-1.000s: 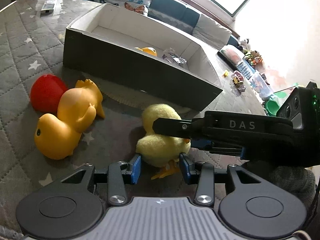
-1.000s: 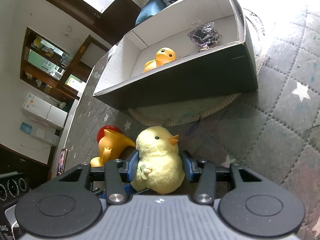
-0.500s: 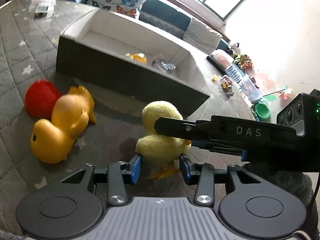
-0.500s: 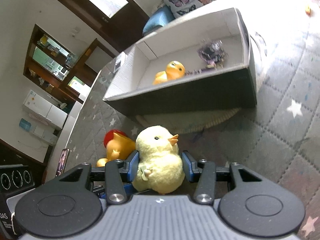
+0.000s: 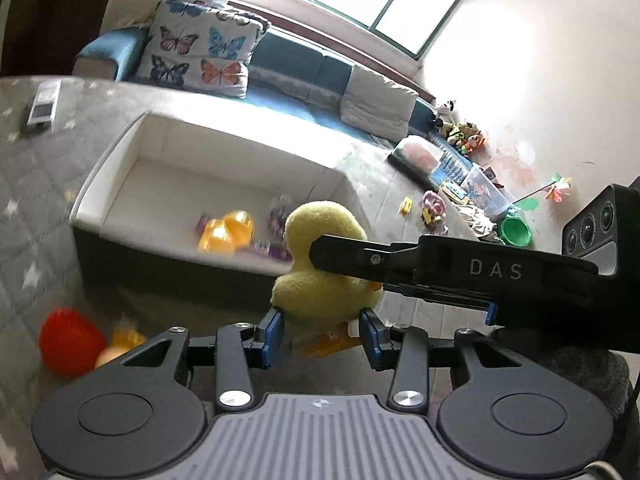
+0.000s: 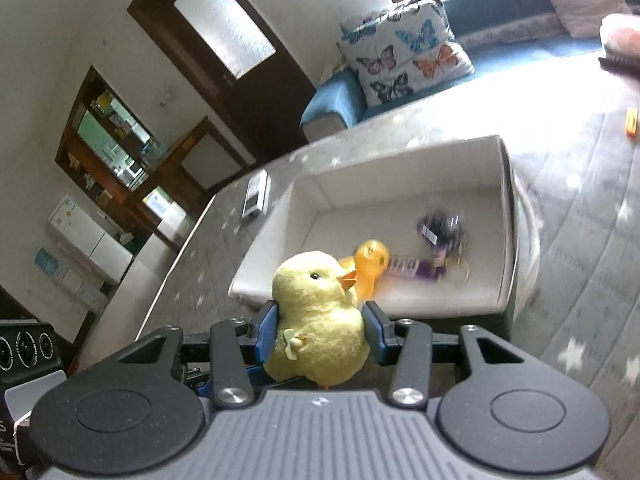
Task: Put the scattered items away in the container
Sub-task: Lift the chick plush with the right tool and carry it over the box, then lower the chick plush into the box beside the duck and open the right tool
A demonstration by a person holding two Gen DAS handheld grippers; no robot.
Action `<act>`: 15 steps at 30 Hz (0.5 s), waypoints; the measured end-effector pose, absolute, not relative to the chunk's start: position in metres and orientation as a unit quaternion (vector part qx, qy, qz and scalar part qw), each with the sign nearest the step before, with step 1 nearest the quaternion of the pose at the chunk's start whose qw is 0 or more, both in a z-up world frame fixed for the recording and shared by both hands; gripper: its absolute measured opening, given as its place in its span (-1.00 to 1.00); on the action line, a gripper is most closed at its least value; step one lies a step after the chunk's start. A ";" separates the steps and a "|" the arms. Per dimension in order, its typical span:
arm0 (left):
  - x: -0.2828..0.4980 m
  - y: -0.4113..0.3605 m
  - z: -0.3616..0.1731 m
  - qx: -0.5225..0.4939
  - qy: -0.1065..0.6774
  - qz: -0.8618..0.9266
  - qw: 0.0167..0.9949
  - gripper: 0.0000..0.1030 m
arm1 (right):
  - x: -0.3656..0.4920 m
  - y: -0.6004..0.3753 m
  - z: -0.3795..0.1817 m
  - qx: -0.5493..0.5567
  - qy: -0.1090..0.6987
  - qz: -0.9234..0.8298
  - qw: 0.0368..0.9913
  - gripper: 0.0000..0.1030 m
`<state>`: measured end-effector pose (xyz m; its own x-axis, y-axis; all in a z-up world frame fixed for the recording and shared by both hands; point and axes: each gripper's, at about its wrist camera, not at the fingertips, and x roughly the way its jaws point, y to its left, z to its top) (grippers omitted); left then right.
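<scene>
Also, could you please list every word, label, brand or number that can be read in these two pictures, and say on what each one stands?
"DAS": white letters on the black body of the right tool, seen from the left wrist view as it holds the plush chick.
Packet in the white box: too blurred to read.
Remote-like device on the grey mat: too small to read.
Appliance stickers at far left, right wrist view: unreadable.

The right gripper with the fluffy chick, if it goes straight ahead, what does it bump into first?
Probably the near wall of the box. The right gripper points at it, the chick clamped in front. Height is hard to judge, so it may clear the rim.
</scene>
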<state>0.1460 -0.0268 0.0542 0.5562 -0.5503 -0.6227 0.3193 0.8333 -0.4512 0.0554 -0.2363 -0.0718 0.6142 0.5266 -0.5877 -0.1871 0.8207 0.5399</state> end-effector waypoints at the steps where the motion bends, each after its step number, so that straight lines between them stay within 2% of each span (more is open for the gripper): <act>1: 0.153 -0.029 0.056 -0.146 0.400 -0.252 0.869 -0.15 | 0.060 -0.238 -0.069 0.219 0.385 0.202 0.874 -0.11; 15: 0.231 -0.054 0.049 -0.135 0.419 -0.261 0.859 -0.14 | 0.122 -0.266 -0.079 0.245 0.381 0.155 0.878 -0.12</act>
